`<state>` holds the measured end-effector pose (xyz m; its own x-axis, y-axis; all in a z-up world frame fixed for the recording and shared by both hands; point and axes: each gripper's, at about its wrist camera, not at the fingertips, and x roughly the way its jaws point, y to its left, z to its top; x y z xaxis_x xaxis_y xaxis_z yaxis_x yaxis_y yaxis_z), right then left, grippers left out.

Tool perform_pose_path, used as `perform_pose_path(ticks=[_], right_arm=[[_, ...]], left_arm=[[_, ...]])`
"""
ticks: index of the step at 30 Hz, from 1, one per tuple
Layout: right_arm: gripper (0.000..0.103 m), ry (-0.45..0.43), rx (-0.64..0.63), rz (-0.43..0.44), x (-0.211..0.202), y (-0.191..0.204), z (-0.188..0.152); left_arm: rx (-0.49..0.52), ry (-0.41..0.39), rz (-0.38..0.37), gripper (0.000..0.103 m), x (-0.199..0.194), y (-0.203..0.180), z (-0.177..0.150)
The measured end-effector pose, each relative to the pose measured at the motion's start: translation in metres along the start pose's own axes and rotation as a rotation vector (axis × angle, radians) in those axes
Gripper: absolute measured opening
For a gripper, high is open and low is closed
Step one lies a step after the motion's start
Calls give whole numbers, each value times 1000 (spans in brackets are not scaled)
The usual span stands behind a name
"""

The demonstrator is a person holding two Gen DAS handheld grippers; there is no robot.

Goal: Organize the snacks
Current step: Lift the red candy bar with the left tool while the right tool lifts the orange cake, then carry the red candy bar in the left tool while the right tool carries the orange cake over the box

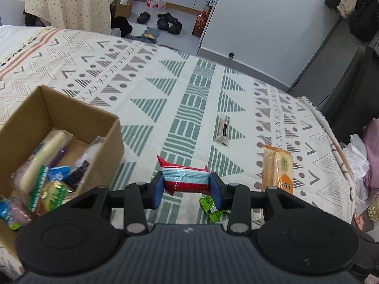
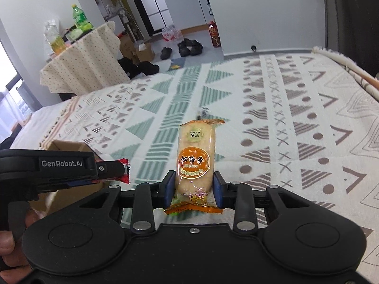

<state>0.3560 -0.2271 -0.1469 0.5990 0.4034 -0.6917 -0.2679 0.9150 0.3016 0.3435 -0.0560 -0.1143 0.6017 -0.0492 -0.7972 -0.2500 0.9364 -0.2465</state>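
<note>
My left gripper [image 1: 187, 185] is shut on a red and light-blue snack packet [image 1: 186, 181] and holds it above the patterned bedspread, just right of an open cardboard box [image 1: 106, 139] with several snacks inside. My right gripper [image 2: 194, 188] is shut on an orange rice-cracker packet [image 2: 195, 158], held upright above the bedspread; this packet also shows in the left wrist view [image 1: 278, 170]. The left gripper shows from the side in the right wrist view [image 2: 64, 168]. A small brown wrapped snack [image 1: 223, 131] and a green packet [image 1: 212, 207] lie on the bedspread.
The bedspread [image 1: 189, 90] covers a bed whose right edge [image 1: 331, 142] drops off to clutter. Beyond the far edge are a floor with shoes [image 1: 169, 21], a cloth-covered table [image 2: 83, 59] with bottles, and a white wall panel.
</note>
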Motion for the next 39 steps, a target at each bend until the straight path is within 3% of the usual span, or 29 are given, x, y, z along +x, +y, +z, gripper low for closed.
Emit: perform_pose_path(ticks=[19, 39], right_arm=[[33, -107, 54, 81, -35, 63, -7], [33, -112, -5, 151, -36, 133, -22]], left_arm=[[-42, -75, 18, 40, -71, 67, 8], [-142, -109, 56, 40, -103, 149, 12]])
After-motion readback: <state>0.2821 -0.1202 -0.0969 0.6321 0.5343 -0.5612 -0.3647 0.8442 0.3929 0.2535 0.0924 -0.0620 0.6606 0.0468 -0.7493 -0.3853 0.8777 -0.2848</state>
